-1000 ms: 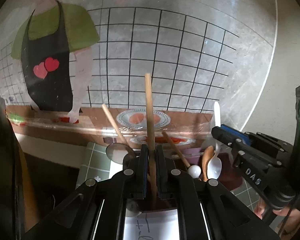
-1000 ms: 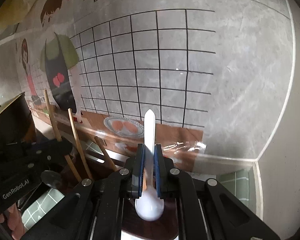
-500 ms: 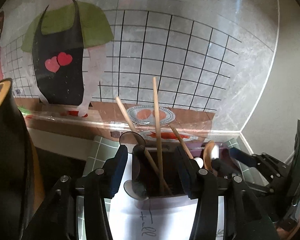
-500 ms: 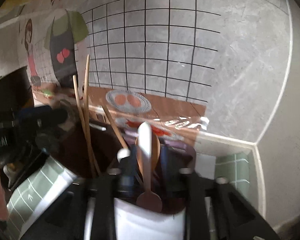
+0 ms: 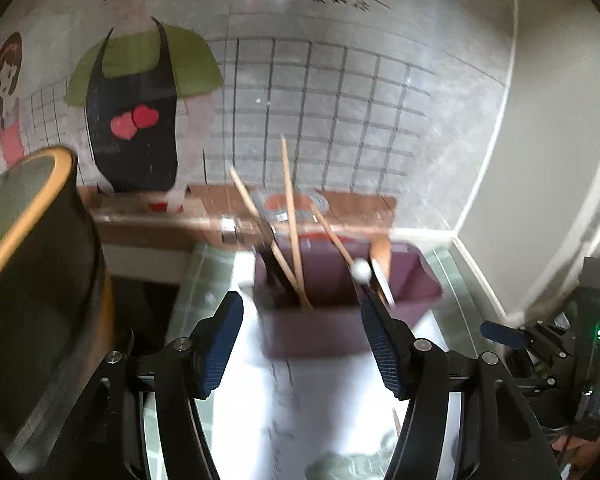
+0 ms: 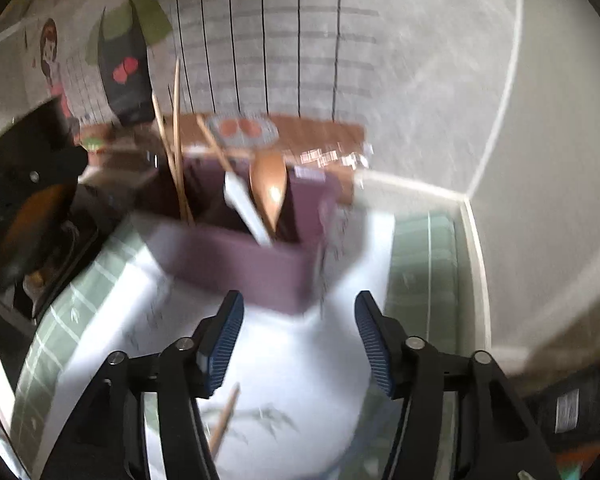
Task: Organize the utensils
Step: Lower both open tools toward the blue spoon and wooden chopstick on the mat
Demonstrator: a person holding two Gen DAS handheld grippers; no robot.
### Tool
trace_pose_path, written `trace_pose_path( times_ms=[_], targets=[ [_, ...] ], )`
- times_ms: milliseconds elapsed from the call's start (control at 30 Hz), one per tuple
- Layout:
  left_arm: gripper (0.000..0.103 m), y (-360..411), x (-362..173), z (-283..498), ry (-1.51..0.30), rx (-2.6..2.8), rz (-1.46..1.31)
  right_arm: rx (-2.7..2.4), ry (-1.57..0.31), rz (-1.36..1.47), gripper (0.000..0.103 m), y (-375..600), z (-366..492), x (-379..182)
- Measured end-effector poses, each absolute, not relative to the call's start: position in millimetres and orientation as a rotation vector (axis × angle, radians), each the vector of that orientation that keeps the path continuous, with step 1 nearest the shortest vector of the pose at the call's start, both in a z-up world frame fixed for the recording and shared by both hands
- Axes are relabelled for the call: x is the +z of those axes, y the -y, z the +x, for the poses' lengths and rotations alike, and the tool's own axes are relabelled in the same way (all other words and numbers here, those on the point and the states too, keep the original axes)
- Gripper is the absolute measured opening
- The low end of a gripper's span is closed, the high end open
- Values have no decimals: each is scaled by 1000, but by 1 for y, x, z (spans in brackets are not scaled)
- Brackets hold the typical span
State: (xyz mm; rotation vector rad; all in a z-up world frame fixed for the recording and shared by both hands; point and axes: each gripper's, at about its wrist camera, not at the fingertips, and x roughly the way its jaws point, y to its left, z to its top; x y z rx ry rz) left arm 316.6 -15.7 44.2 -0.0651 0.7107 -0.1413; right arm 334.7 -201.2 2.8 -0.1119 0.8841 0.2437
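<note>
Having released chopstick (image 5: pixel 291 216) and spoon (image 6: pixel 247 208), both jaws gape, emptied.

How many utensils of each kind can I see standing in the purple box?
Wooden sticks: 3
Brown spoon: 1
White spoon: 1
Total: 5 in the purple box; a dark shape beside the sticks is too blurred to count.
</note>
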Motion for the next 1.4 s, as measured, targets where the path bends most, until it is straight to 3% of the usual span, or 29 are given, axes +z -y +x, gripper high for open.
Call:
trace_pose_path(
  times_ms=[167, 367, 433, 600, 733, 1033, 1100, 1267, 1400],
  targets=[
    [62, 37, 12, 288, -818, -208, -69, 215, -964, -128, 57, 218, 302, -26],
    [62, 74, -32, 268, -957, -280, -28, 161, -1022, -89, 49, 230, 273, -58],
    [62, 88, -43, 261, -991, -302, -11, 144, -1037, -73, 44, 235, 267, -66],
    [62, 108, -67, 253, -1094, -349, -21, 159, -1077, -8, 19, 247, 257, -81],
    [61, 118, -79, 246, -1127, -360, 2, 146, -1034, -68, 10, 245, 244, -80],
    [31, 121, -92, 235, -1148, -360, 46, 169, -1005, -92, 8, 244, 230, -74],
    [20, 117, -92, 233, -1146, -357, 46, 172, -998, -111, 8, 240, 228, -74],
    [11, 104, -88, 226, -1131, -358, 27, 202, -994, -122, 8, 231, 224, -75],
    [10, 92, -79, 219, -1097, -336, 42, 234, -982, -126, 7, 220, 221, -72]
  ],
)
